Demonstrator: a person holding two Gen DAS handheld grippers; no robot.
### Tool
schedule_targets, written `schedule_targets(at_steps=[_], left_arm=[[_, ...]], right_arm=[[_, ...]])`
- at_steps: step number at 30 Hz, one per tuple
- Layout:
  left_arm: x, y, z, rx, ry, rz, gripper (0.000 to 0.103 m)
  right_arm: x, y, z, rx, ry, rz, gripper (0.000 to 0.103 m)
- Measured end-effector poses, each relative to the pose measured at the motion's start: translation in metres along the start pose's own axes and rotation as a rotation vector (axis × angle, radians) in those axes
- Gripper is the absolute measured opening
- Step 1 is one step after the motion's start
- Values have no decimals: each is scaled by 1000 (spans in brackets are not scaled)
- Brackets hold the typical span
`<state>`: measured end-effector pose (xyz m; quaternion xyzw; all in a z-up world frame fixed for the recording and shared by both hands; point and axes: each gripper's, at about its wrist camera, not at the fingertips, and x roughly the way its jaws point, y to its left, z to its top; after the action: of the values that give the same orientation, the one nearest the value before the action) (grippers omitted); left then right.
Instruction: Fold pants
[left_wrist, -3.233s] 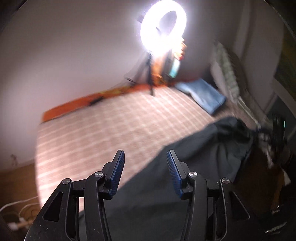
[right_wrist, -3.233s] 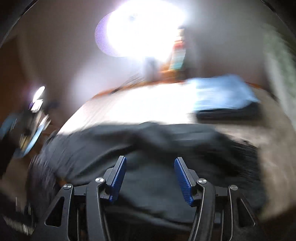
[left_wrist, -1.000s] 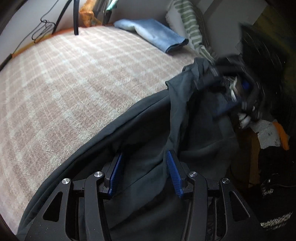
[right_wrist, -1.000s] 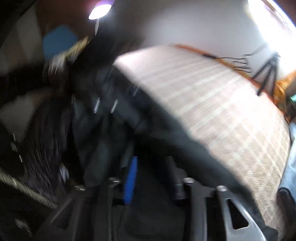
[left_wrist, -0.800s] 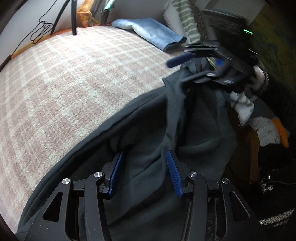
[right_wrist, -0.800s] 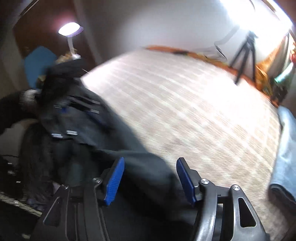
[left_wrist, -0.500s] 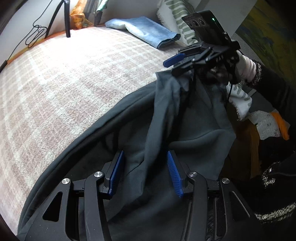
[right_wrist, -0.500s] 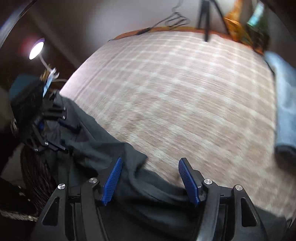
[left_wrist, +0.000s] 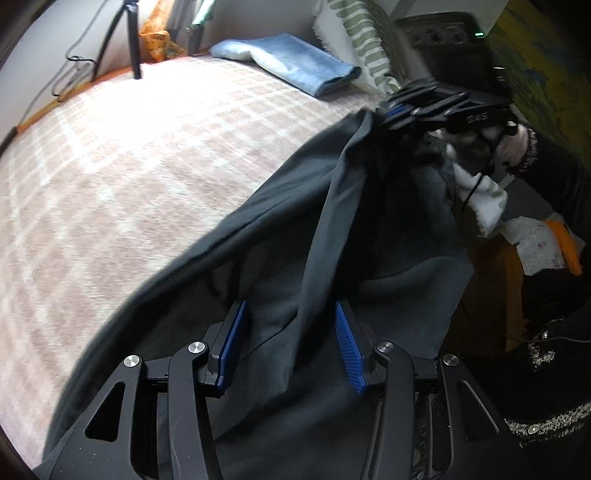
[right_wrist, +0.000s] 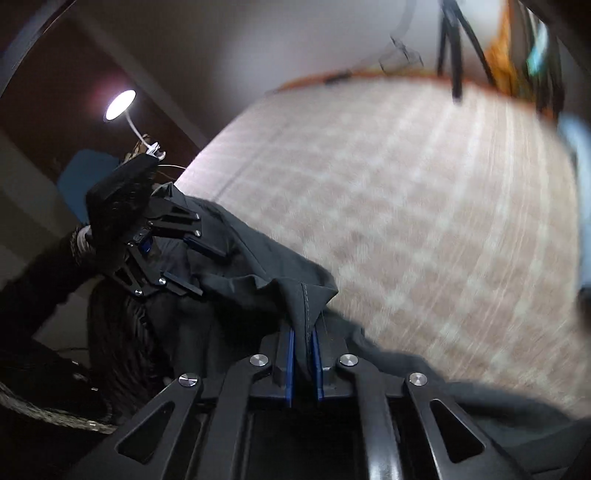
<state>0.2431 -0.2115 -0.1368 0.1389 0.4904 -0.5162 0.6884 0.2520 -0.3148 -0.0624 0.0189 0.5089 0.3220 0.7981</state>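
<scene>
Half a second ago the right gripper (right_wrist: 303, 363) stood spread over the cloth; its fingers now pinch a hemmed edge of the dark pants (left_wrist: 332, 229), lifted off the checked bed (left_wrist: 147, 155). The left gripper (left_wrist: 291, 347) stays spread around a hanging fold, unclamped. Pickup seems half done; next, the left should close so both can spread the garment flat.

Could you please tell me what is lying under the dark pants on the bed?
Under the dark pants lies the pink checked bedspread, showing bare beyond the pants' far edge. Whatever else sits beneath the fabric is covered, as is the bed's near edge.
</scene>
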Motion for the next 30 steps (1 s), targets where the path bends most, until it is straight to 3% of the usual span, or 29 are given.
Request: schedule_targets(at_steps=[5, 9, 14, 18, 20, 23, 25, 30], left_arm=[[-54, 16, -9, -82, -147, 88, 46], [-104, 41, -41, -185, -231, 221, 46], [-170, 80, -117, -405, -286, 380, 46], [-225, 95, -188, -594, -362, 489, 46], [-254, 99, -229, -706, -424, 503, 50], [-276, 99, -273, -820, -511, 502, 55], [-283, 99, -297, -913, -568, 470, 57], [-269, 98, -343, -1032, -644, 379, 58]], right_arm=[[-16, 0, 35, -122, -102, -253, 3], [17, -21, 56, -177, -50, -372, 2], [65, -48, 52, -182, 66, -447, 2], [69, -57, 49, -134, 70, -480, 7], [63, -55, 49, -115, 61, -516, 38], [47, -44, 49, -84, 18, -516, 39], [37, -31, 48, -68, -18, -512, 48], [21, 10, 39, -60, -87, -488, 57]])
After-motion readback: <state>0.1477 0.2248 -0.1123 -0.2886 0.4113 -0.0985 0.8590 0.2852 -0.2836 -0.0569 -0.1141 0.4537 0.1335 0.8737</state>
